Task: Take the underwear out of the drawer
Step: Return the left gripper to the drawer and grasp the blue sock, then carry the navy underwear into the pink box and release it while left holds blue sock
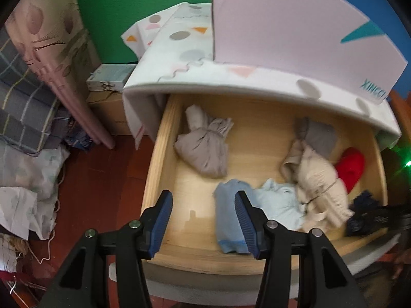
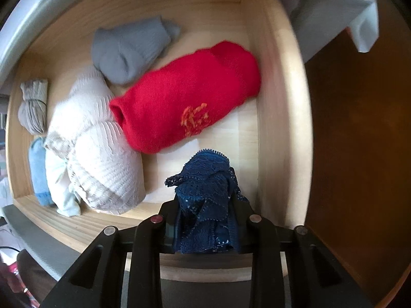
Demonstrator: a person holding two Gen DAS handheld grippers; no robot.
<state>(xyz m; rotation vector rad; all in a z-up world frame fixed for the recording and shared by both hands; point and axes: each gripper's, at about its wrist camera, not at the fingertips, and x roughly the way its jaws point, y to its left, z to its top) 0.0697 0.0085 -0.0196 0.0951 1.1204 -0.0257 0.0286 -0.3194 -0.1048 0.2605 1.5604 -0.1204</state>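
Open drawer (image 1: 164,154), bare wood floor across its left and middle front, wide enough for the left gripper (image 1: 203,220) with jaws apart and nothing between them. At 12 o'clock from that gap, beige knotted bundle (image 1: 205,151). At 3 o'clock, light blue garments (image 1: 228,218), then cream knit (image 1: 318,184), red knit (image 1: 352,169) and grey sock (image 1: 321,136) crowding the right half. Overhead at 12 o'clock, patterned cloth (image 1: 185,51) overhanging the drawer's rear. Right front corner taken by the right gripper (image 2: 205,220), clamped on navy lace underwear (image 2: 205,192); only a narrow strip of bare wood between red knit and lace.
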